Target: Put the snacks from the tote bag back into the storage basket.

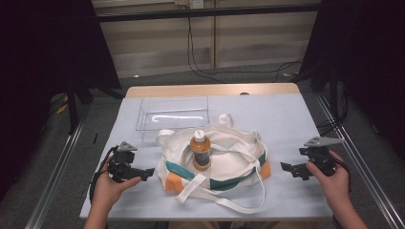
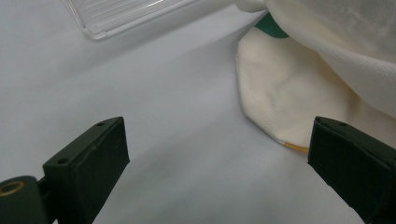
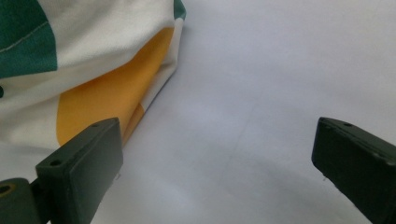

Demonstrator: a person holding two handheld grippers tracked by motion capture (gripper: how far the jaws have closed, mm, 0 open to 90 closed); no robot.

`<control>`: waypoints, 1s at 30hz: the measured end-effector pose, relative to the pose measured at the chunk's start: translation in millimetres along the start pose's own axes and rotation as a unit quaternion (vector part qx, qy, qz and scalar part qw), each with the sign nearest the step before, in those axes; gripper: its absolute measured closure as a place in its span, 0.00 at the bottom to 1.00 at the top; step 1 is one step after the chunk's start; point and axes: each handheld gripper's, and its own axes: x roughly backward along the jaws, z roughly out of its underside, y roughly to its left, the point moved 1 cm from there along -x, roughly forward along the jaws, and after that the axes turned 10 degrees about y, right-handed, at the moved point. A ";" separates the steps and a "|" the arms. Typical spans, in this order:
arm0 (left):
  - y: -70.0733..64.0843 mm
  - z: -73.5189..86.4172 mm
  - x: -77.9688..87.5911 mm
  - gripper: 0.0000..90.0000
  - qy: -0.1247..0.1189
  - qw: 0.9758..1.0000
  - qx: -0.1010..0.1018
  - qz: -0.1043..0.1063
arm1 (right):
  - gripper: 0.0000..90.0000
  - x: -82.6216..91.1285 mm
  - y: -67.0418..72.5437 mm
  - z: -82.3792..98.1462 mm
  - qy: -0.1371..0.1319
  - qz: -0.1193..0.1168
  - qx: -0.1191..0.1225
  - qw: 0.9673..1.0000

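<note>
Canvas tote bag (image 1: 224,160), soft and limp, lies mid-counter holding an upright orange-capped bottle (image 1: 201,150); likely best pinched at rim or strap; left gripper (image 1: 143,173) and right gripper (image 1: 290,169) flank it, both released, jaws wide apart.

**No readable text in any view**

The bottle (image 1: 201,150) standing on the tote bag (image 1: 224,162) carries a dark label band between its orange cap and orange base, but in the high view it is too small and blurred to make out any word, brand or number. The bag's cream, green and orange panels bear no lettering in the high view or in either gripper view. The clear plastic tray (image 1: 173,113) and the counter (image 1: 286,119) carry no legible marks, signs or numbers.
</note>
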 end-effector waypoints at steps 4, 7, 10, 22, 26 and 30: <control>-2.0 -2.6 -0.1 0.06 0.011 1.000 -0.006 0.005 | 0.02 1.7 -0.9 0.8 -0.002 -0.001 -0.003 1.000; -3.2 -5.3 1.5 0.06 0.021 1.000 -0.006 0.009 | 0.02 3.0 -1.3 0.7 -0.005 -0.002 -0.005 1.000; -4.4 -7.3 2.8 0.06 0.030 0.999 -0.004 0.018 | 0.02 3.2 -1.1 0.8 -0.005 -0.003 -0.006 1.000; -11.1 -22.9 11.3 0.07 0.058 0.997 0.007 0.041 | 0.02 7.3 -5.7 3.1 -0.012 -0.001 -0.017 1.000; -13.3 -26.6 12.6 0.07 0.082 0.996 -0.003 0.047 | 0.02 7.8 -5.5 2.8 -0.014 -0.003 -0.018 1.000; -13.8 -30.8 16.3 0.08 0.102 0.994 -0.004 0.043 | 0.02 7.5 -6.2 3.2 -0.015 -0.005 -0.017 1.000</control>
